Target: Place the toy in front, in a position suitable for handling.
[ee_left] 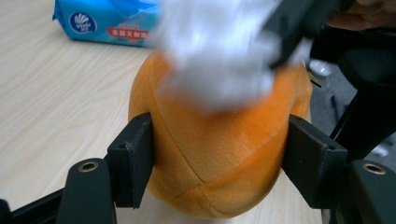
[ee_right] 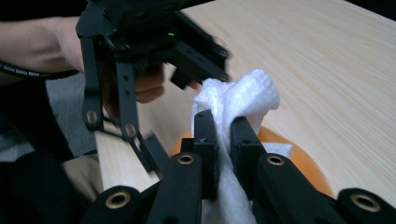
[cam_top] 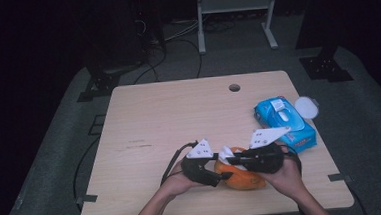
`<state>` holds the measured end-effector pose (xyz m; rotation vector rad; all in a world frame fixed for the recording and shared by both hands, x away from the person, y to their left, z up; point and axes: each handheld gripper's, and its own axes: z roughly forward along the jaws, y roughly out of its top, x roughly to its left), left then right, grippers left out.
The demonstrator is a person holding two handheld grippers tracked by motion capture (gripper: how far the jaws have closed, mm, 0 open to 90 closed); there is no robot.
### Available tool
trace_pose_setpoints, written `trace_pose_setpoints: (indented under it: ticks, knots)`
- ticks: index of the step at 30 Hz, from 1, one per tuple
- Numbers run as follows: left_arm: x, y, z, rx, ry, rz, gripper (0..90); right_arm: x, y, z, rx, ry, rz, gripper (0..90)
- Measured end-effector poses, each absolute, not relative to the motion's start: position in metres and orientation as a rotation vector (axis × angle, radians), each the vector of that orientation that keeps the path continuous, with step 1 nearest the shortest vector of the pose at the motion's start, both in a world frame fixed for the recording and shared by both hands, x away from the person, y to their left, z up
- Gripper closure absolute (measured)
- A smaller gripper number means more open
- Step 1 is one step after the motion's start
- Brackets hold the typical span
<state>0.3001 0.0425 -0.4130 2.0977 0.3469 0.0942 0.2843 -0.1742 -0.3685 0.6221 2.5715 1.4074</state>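
high view: near the table's (cam_top: 144,115) front edge, the left gripper (cam_top: 210,175) fingers (ee_left: 133,158) clamp the orange plush ball (ee_left: 215,158); the right gripper (ee_right: 224,140) pinches a white wipe (ee_right: 243,95) on top. wiping seems underway; next, probably rub across while holding steady.

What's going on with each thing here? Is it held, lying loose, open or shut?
Orange plush toy: on the table, clamped between the left gripper's jaws.
White wipe: pinched, bunched, over the toy.
Left gripper: shut on the toy.
Right gripper: shut on the wipe.
Blue wipes pack: lying flat, untouched.
White lid: beside the pack.
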Motion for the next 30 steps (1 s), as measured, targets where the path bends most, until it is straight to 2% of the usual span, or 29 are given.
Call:
trace_pose_setpoints:
  ticks: [7,16,26,30]
  knots:
    - [0.299,0.043,-0.417,2.110,0.350,0.110,31.3,0.287,-0.164,-0.369,0.619,2.592,1.331,83.0]
    - [0.299,0.042,-0.420,2.128,0.321,0.130,31.2,0.293,-0.207,-0.376,0.806,2.531,1.363,83.0]
    - [0.291,0.035,-0.416,2.181,0.287,0.188,31.1,0.294,-0.167,-0.376,0.685,2.602,1.372,83.0]
    - [0.295,0.038,-0.419,2.176,0.299,0.172,31.3,0.300,-0.175,-0.376,0.738,2.576,1.352,82.9]
